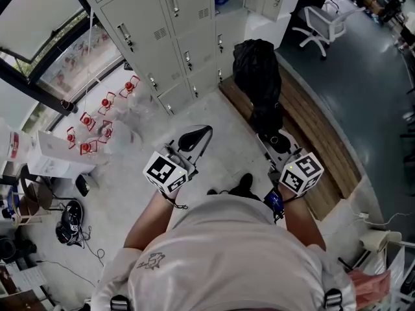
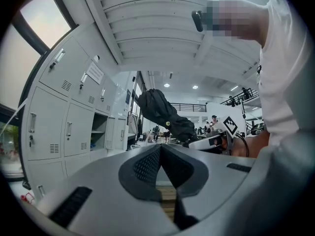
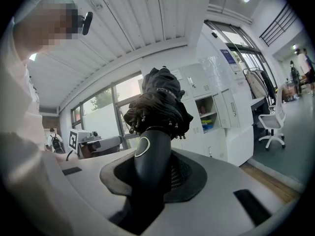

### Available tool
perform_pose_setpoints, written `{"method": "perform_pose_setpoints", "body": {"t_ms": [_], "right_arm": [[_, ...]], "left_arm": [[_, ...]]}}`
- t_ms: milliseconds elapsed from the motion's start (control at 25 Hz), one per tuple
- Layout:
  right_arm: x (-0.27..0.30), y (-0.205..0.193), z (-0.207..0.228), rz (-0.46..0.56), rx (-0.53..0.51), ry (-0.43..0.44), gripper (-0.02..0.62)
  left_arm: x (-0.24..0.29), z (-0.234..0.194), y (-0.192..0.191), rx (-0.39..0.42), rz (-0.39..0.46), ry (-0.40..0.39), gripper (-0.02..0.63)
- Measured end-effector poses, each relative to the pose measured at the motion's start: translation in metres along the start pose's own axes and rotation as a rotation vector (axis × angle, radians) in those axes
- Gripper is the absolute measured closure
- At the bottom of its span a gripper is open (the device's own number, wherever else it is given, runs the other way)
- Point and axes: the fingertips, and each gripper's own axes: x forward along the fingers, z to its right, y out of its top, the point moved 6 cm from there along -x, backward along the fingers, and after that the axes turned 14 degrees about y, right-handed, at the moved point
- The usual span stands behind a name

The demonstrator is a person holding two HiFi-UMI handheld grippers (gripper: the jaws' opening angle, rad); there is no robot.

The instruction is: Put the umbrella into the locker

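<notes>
My right gripper [image 1: 275,140] is shut on the thick black handle [image 3: 149,167] of the folded black umbrella [image 1: 257,76]. The bundled canopy [image 3: 158,106] stands upright above the jaws. My left gripper [image 1: 198,135] is to its left, jaws pressed together with nothing between them [image 2: 160,149]. In the left gripper view the umbrella [image 2: 162,113] and the right gripper [image 2: 216,140] lie ahead to the right. The grey lockers [image 1: 162,37] stand ahead of both grippers. One locker compartment is open [image 3: 206,113], with small items on its shelf.
A wooden bench strip [image 1: 314,131] runs along the right by the umbrella. A white office chair [image 1: 321,19] stands beyond the lockers. Red-capped items [image 1: 97,125] and a white box [image 1: 58,154] sit on the floor at left, under the window.
</notes>
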Motion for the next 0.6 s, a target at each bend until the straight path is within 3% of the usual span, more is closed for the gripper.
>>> {"method": "perform_pose_setpoints", "body": {"t_ms": [240, 600], "right_arm": [[-0.011, 0.01, 0.042, -0.005, -0.009, 0.006, 0.462], [-0.042, 0.034, 0.124, 0.004, -0.01, 0.024, 0.462]], "left_arm": [[0.046, 0.003, -0.003, -0.028, -0.005, 0.017, 0.594], [0.146, 0.029, -0.003, 0.011, -0.005, 0.022, 0.594]]}}
